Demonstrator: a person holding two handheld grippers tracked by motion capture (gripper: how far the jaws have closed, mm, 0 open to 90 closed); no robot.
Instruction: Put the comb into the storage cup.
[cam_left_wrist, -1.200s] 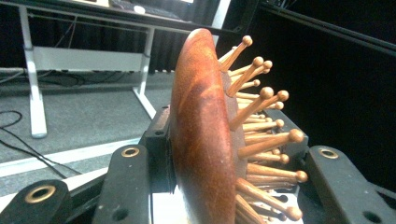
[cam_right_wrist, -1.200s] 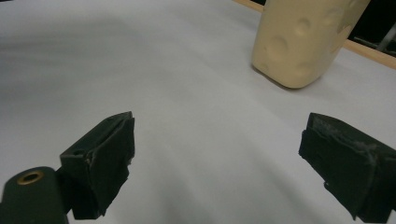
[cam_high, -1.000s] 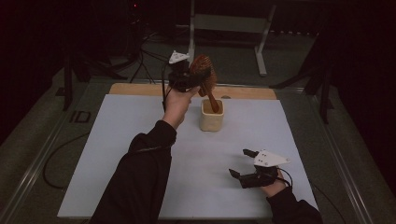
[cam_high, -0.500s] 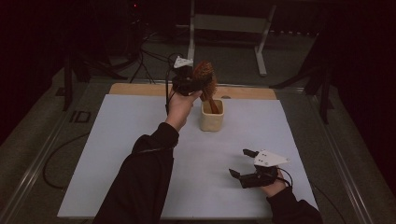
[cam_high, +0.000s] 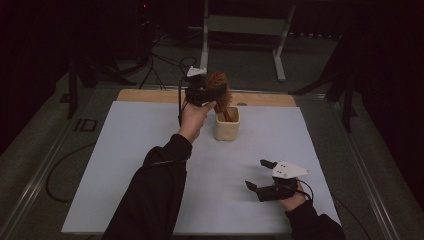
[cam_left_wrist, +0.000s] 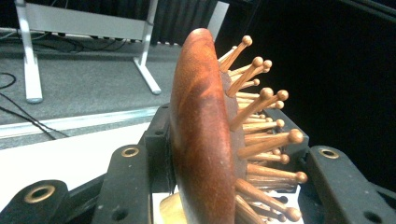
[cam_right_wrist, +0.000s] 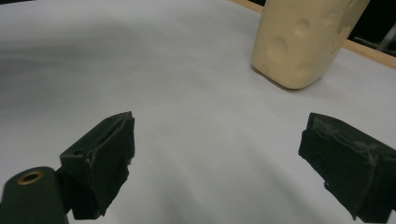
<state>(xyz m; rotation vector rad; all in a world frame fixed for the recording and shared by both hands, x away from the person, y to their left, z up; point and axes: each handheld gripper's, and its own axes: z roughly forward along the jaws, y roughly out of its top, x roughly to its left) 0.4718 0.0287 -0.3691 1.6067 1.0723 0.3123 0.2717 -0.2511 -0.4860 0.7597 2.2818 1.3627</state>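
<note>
1. I hold the left gripper (cam_high: 206, 92) above the far middle of the table, its jaws clamped on the head of a wooden hairbrush (cam_high: 218, 87). In the left gripper view the brush (cam_left_wrist: 203, 140) stands on edge between the jaws, its smooth back toward one, its ball-tipped pins toward the other.

2. The handle points down into the cream cup (cam_high: 227, 125), which stands on the white mat (cam_high: 125, 150) just beside my left hand (cam_high: 192, 117). I judge that gripping the head leaves the handle free to enter the narrow opening first.

3. How deep the handle sits I cannot tell; the brush appears not yet released.

4. The right gripper (cam_high: 265, 175) rests low over the near right of the mat, jaws apart and holding nothing. In its own view, the dimpled cup (cam_right_wrist: 303, 42) stands well ahead. I judge it is parked there to stay clear of the insertion.

5. The cup is unsupported, so an off-centre push could tip it.
</note>
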